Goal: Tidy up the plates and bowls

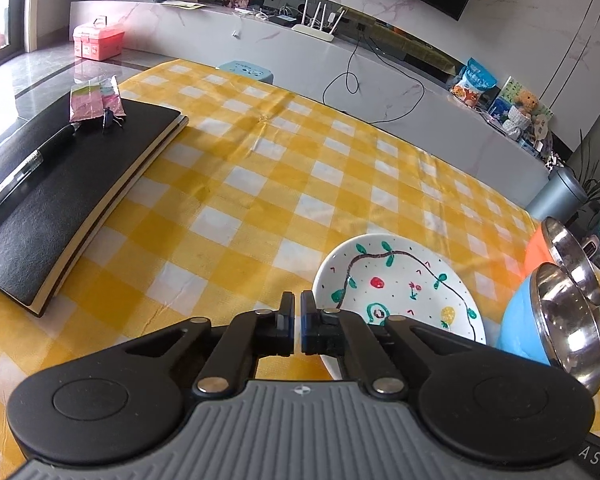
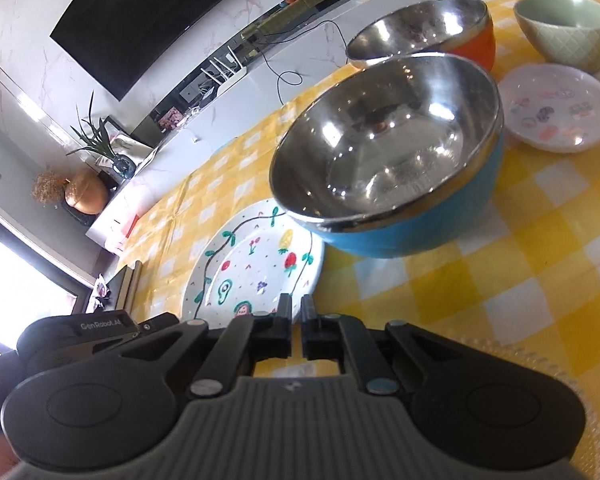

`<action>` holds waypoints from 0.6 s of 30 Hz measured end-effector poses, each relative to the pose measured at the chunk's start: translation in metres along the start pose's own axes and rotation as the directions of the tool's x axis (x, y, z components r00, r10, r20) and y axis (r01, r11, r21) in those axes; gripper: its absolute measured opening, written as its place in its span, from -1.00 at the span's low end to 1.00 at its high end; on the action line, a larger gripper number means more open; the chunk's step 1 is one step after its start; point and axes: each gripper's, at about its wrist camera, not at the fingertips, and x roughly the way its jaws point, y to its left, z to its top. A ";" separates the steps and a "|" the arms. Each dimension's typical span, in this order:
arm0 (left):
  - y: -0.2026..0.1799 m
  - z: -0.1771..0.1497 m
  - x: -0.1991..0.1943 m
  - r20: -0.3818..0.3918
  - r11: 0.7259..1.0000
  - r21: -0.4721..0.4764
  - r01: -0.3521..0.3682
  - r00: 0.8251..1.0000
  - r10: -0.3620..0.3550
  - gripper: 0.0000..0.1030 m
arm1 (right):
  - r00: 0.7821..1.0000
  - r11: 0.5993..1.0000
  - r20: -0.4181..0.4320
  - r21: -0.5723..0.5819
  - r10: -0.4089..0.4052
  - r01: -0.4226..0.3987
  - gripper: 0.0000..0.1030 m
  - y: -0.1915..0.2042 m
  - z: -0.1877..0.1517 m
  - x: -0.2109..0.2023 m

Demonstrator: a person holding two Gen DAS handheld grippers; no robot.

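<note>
Both grippers closed, empty — left gripper [image 1: 297,322], right gripper [image 2: 296,327].

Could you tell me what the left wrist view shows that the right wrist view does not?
Only the left wrist view shows the black notebook with a pen on it, and a pink box on the floor.

Only the right wrist view shows the green bowl and the small white dish.

Both show the painted plate, the blue bowl, the orange bowl and the yellow checked cloth. Each gripper, left and right, is shut and holds nothing.
</note>
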 end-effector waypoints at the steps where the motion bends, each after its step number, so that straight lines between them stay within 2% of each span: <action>1: 0.000 0.000 0.000 0.013 1.000 0.004 0.000 1.000 0.000 -0.85 | 1.000 1.000 0.005 -0.005 -0.006 0.006 -0.70 -0.001 0.001 0.000; 2: -0.001 0.000 0.000 0.020 1.000 0.013 -0.002 1.000 0.002 -0.80 | 1.000 1.000 0.012 -0.007 -0.013 0.013 -0.61 -0.003 0.003 0.000; 3: -0.002 0.000 0.001 0.030 1.000 0.026 -0.009 1.000 0.008 -0.64 | 1.000 1.000 0.018 -0.002 -0.020 0.020 -0.48 -0.005 0.004 0.001; 4: -0.003 0.000 0.002 0.040 0.999 0.033 -0.015 0.999 0.014 -0.49 | 1.000 1.000 0.022 0.008 -0.021 0.021 -0.47 -0.008 0.006 0.002; 5: -0.003 0.000 0.003 0.049 0.999 0.036 -0.015 0.999 0.013 -0.47 | 1.000 1.000 0.024 0.019 -0.018 0.018 -0.47 -0.010 0.007 0.003; 9: -0.002 0.001 0.009 0.057 0.999 0.025 0.020 0.998 -0.022 -0.46 | 0.999 0.999 0.041 0.031 -0.015 0.014 -0.47 -0.014 0.008 0.009; 18: -0.005 -0.001 0.022 0.053 0.999 0.025 0.036 0.998 -0.037 -0.46 | 0.998 0.999 0.057 0.044 0.008 -0.010 -0.58 -0.014 0.010 0.017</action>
